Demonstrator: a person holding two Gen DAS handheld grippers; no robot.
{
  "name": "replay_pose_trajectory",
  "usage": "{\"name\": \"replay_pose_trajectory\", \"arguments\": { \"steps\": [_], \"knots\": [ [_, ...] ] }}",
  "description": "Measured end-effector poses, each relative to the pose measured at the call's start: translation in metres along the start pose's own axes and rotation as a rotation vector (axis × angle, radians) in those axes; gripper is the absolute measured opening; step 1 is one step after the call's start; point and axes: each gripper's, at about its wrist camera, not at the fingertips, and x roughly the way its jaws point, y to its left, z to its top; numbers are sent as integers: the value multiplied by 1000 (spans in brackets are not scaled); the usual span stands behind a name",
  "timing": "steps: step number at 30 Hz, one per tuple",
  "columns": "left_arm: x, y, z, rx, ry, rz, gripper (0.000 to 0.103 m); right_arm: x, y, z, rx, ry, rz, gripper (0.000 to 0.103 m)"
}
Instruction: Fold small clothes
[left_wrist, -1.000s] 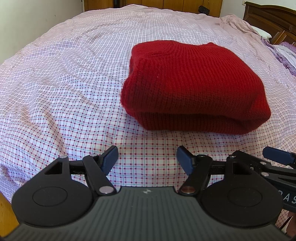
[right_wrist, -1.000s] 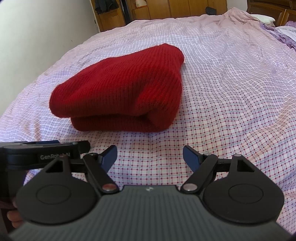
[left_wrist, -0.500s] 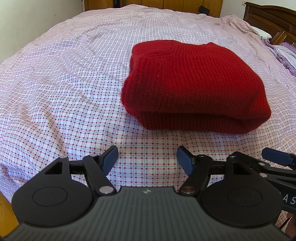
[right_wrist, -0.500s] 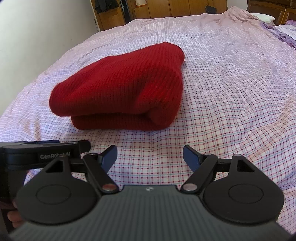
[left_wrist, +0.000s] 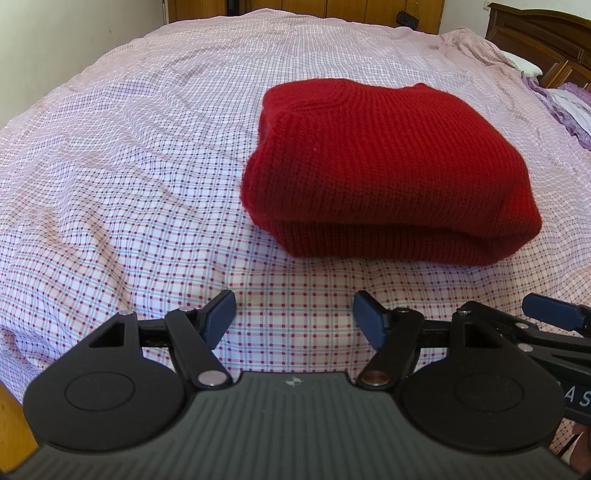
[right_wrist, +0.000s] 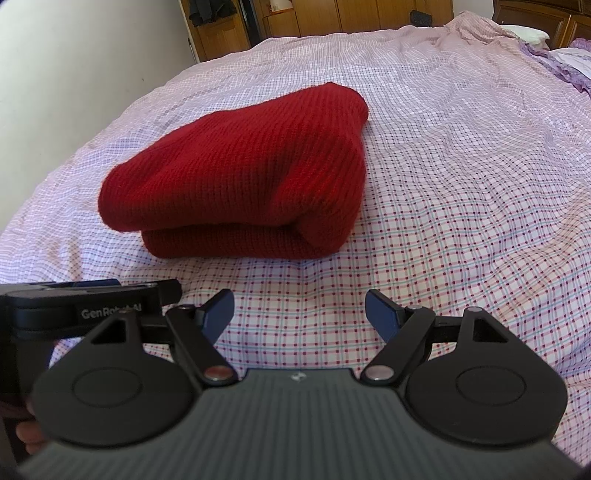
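Observation:
A red knitted garment (left_wrist: 384, 173) lies folded in a thick bundle on the checked bed sheet (left_wrist: 129, 184). In the right wrist view the same red garment (right_wrist: 243, 192) sits ahead and to the left. My left gripper (left_wrist: 294, 315) hovers open over the sheet, short of the bundle's near edge, with nothing between its blue pads. My right gripper (right_wrist: 299, 314) is open too, over bare sheet in front of the bundle's right end. Each gripper shows at the edge of the other's view: the right one (left_wrist: 550, 314), the left one (right_wrist: 92, 299).
The pink checked sheet (right_wrist: 461, 184) covers the whole bed and is wrinkled. A purple frilled cloth (left_wrist: 565, 107) and a dark wooden headboard (left_wrist: 543, 37) are at the far right. Wooden wardrobes (right_wrist: 369, 14) stand behind the bed, a pale wall (right_wrist: 74, 74) on the left.

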Motion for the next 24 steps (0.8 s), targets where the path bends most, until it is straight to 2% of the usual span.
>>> {"name": "replay_pose_trajectory", "arguments": {
  "steps": [24],
  "knots": [
    [0, -1, -2, 0, 2, 2, 75, 0, 1, -2, 0, 1, 1, 79]
  ]
}}
